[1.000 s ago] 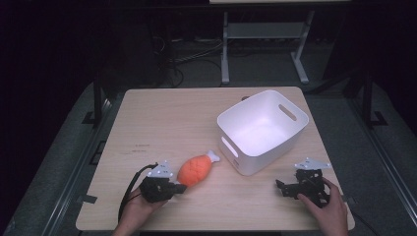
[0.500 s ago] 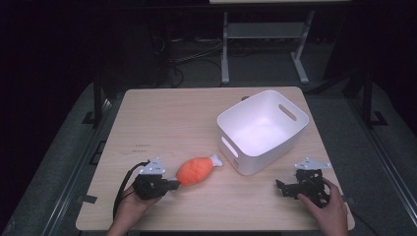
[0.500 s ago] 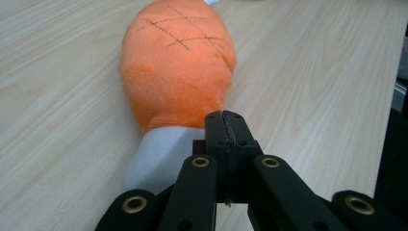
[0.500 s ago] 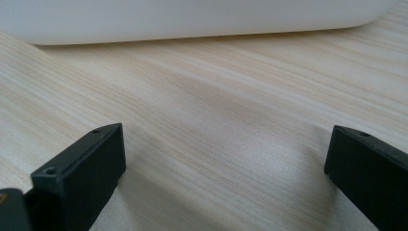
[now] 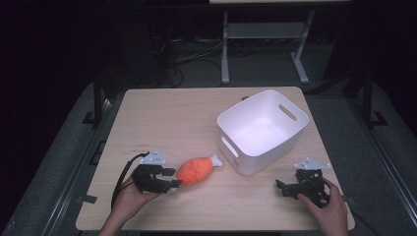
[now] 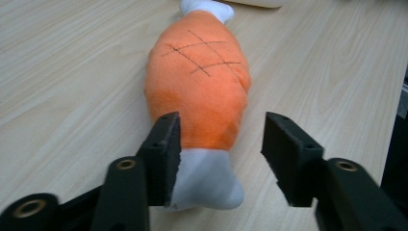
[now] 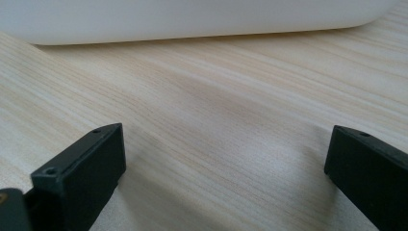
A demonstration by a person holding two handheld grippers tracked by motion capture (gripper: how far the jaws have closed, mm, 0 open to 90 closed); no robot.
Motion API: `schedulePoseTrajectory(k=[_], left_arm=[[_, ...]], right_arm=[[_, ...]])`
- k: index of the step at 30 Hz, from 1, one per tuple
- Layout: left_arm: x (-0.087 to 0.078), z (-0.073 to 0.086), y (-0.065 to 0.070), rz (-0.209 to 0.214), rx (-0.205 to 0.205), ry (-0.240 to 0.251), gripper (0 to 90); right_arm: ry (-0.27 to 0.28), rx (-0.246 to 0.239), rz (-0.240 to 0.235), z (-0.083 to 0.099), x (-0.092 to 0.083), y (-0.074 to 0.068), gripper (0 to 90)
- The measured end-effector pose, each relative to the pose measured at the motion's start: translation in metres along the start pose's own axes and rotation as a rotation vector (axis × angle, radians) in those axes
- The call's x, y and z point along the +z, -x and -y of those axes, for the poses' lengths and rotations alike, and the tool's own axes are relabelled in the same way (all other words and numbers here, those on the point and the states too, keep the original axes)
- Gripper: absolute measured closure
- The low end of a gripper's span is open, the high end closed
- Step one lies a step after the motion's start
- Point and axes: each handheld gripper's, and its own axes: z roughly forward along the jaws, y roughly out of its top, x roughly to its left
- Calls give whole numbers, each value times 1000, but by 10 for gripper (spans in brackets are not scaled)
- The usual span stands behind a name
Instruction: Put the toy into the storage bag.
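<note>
Fingers (image 6: 166,154) of the left gripper (image 6: 219,154) stand apart, and they have just been opening — the white end of the orange plush drumstick (image 6: 197,91) lies between them. Its left finger sits right against the toy's white cuff, while the other finger (image 6: 288,154) stands clear of the fabric with bare wood showing in the gap, so nothing is clamped. Ahead of the fingertips the orange body runs away along the table, with a stitched black crosshatch on its upper side and a small white knob at the far end.

From the high view, the left gripper (image 5: 164,177) lies low on the wooden table (image 5: 172,118) in the person's left hand (image 5: 129,196), its fingertips at the near end of the plush drumstick (image 5: 195,170). Beyond the toy's far tip, just past it, stands the white plastic bin (image 5: 287,147), upright and with slotted handles in its walls.

Fingers (image 7: 91,168) of the right gripper (image 7: 226,168) are spread wide — only table surface (image 7: 216,96) lies between them. Well beyond their tips the bin's white wall (image 7: 192,19) crosses the top of the right gripper view. In the high view the right gripper (image 5: 290,186) rests on the table in the person's right hand (image 5: 327,206), near the bin's near corner and well apart from the drumstick.
</note>
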Motion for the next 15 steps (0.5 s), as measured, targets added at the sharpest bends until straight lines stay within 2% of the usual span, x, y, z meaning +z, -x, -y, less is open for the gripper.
schedulePoseTrajectory(k=[1,4,9,15], left_arm=[[0,-1,-1,2,-3,-4,459],[1,-6,-4,-9,7,-8,359],[4,-12,-6,-2,37,-33,211],[10,-19,-7,-8,57,-60,144]], right_arm=[[0,0,0,0,0,0,2],[0,0,0,0,0,0,2],[0,0,0,0,0,0,2],[0,1,0,0,0,0,2]])
